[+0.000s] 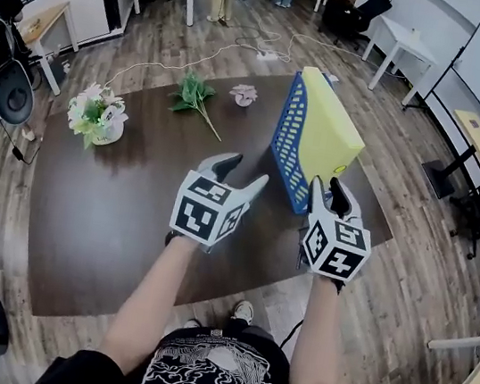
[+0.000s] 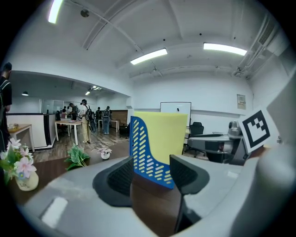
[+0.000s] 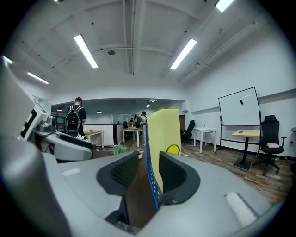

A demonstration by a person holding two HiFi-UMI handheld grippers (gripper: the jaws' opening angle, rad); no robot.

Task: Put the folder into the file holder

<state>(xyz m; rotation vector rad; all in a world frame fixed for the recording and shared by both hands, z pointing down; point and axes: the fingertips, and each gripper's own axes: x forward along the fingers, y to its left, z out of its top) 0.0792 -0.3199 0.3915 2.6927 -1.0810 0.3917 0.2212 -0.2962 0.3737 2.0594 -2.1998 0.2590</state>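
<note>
On the table (image 1: 110, 211), the folder (image 1: 327, 128) stands in the file holder (image 1: 289, 140) (upright).

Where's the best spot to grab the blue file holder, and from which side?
On the file holder, grip the thin blue mesh side wall at its low near end, coming from the near side. That wall stands upright and edge-on to the right claw, whose open jaws flank it. The yellow folder fills the taller part.
</note>
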